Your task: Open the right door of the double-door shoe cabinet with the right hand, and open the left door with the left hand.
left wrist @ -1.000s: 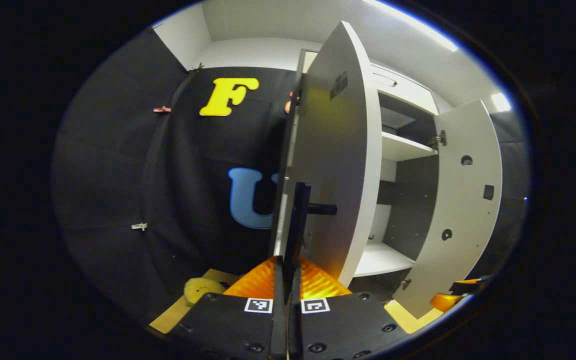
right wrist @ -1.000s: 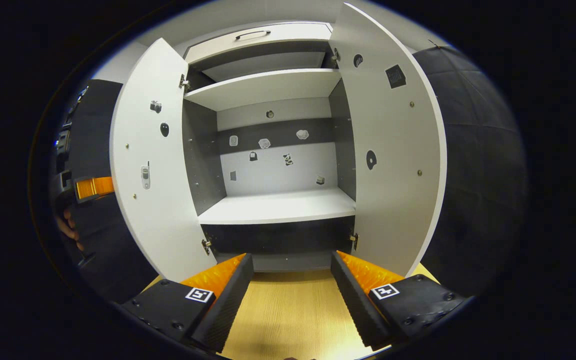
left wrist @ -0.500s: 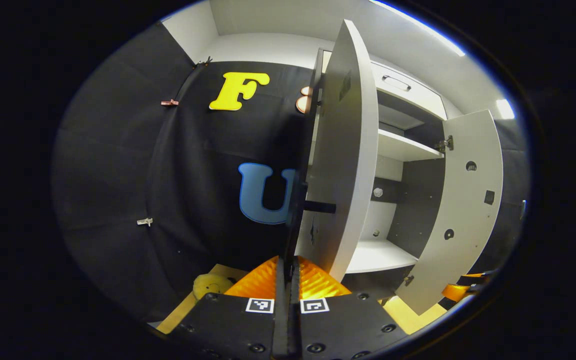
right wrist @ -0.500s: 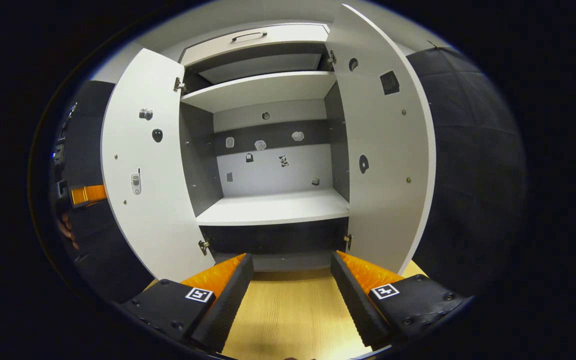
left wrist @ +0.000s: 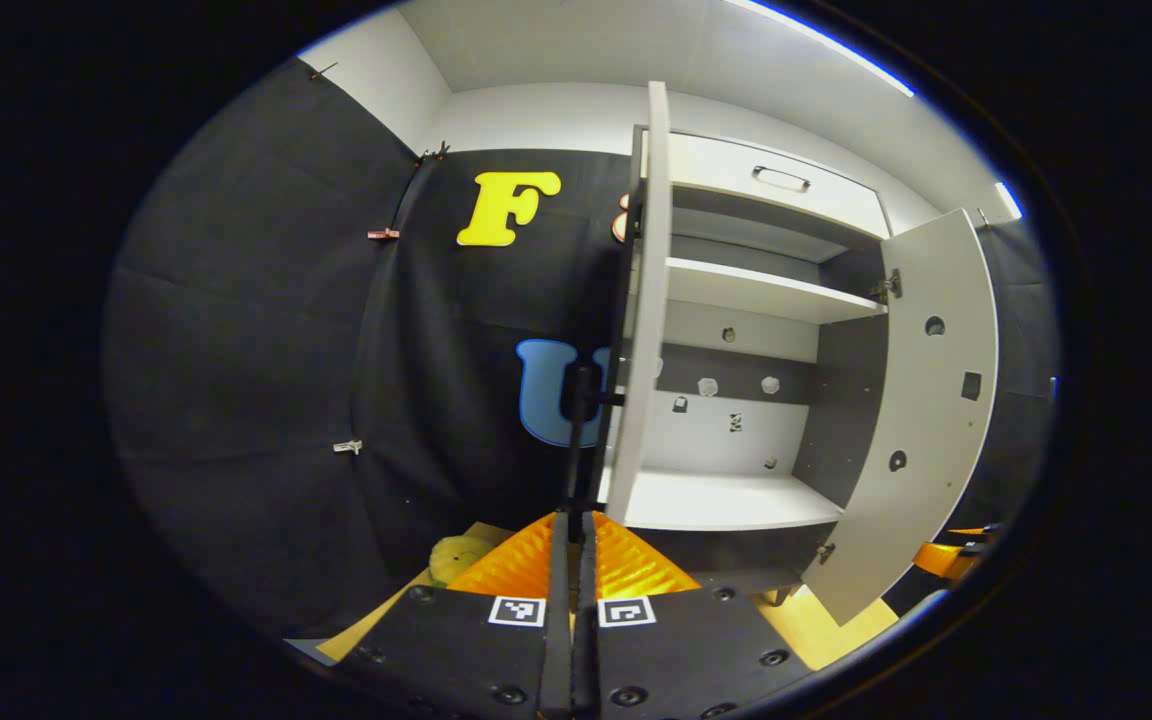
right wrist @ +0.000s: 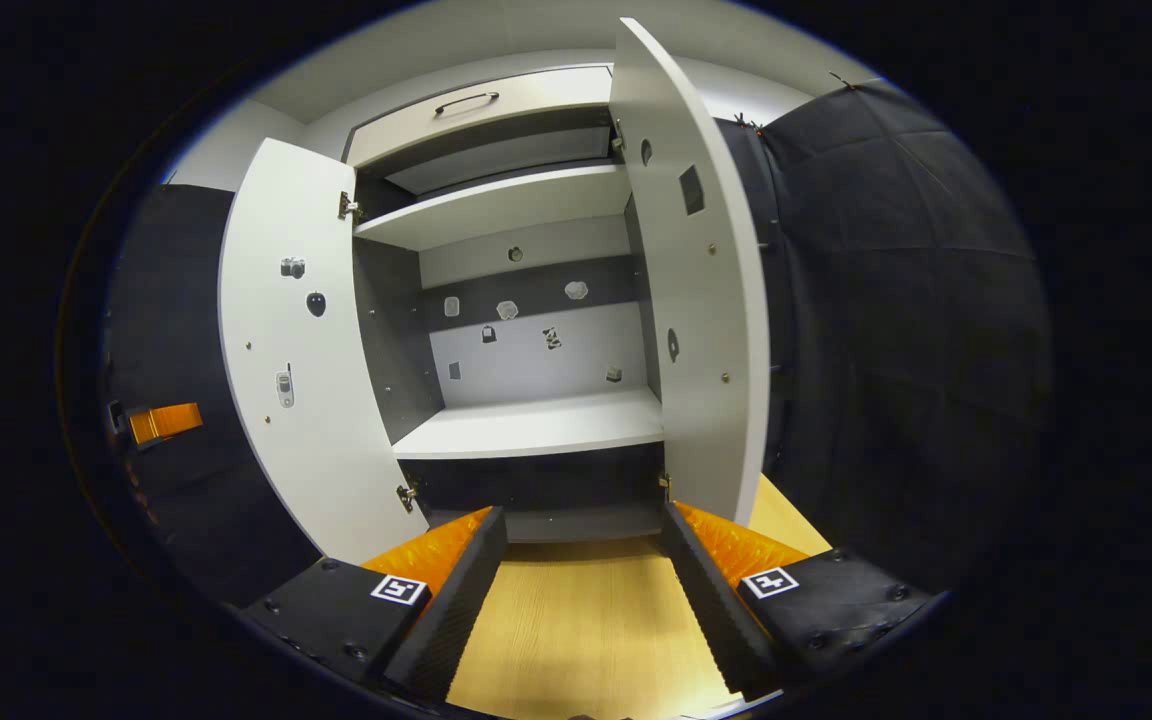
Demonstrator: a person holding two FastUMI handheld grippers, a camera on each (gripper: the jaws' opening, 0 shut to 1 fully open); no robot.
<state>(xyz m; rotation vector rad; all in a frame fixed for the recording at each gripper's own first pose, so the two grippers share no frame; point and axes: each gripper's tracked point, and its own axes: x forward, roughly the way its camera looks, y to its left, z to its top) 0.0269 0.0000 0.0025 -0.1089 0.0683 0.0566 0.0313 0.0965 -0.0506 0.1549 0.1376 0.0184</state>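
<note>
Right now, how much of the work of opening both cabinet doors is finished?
Nearly all. The right door stands wide open, and the right hand-held gripper is open and off it. The left door is also swung out, edge-on in the left gripper view. In hand: the left hand-held gripper is shut on its handle. Left: releasing that handle.

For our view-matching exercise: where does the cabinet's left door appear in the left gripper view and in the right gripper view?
Left gripper view: the left door stands edge-on at centre, just above the tongs.
Right gripper view: the left door is the broad white panel at left, swung open.
Shared landmark: the drawer handle atop the cabinet.
</note>
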